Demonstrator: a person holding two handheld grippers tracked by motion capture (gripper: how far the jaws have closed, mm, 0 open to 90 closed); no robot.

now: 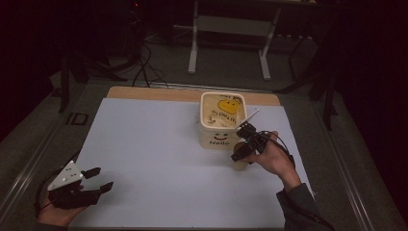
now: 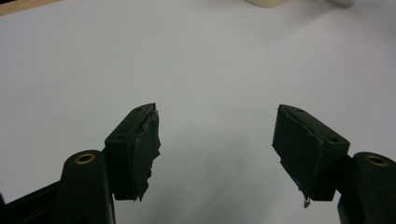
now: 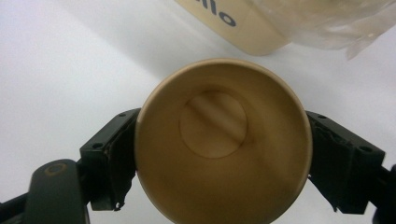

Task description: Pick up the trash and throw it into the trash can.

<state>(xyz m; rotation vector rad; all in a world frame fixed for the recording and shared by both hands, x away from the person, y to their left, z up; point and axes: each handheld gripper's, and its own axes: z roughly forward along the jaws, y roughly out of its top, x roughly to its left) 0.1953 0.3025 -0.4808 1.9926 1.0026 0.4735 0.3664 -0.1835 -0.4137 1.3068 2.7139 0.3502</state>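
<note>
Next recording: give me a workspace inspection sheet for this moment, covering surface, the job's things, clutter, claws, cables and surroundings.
Surface: white sheet over a wooden board, bare across the middle.
Job's things: paper cup, empty, mouth toward the right claw's camera; cream bin marked "Hello", clear liner inside, just beyond the cup.
Clutter: nothing seen.
Claws: left claw open, holding nothing, at the near left corner; right claw shut on the cup's sides.
Cables: black cable trailing over the right hand.
Surroundings: dark room, white frame legs, floor cables behind.

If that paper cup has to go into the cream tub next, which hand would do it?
The right one, probably. The right gripper already has the paper cup between its jaws, right beside the tub. The left gripper sits open and empty at the table's near left corner.
</note>
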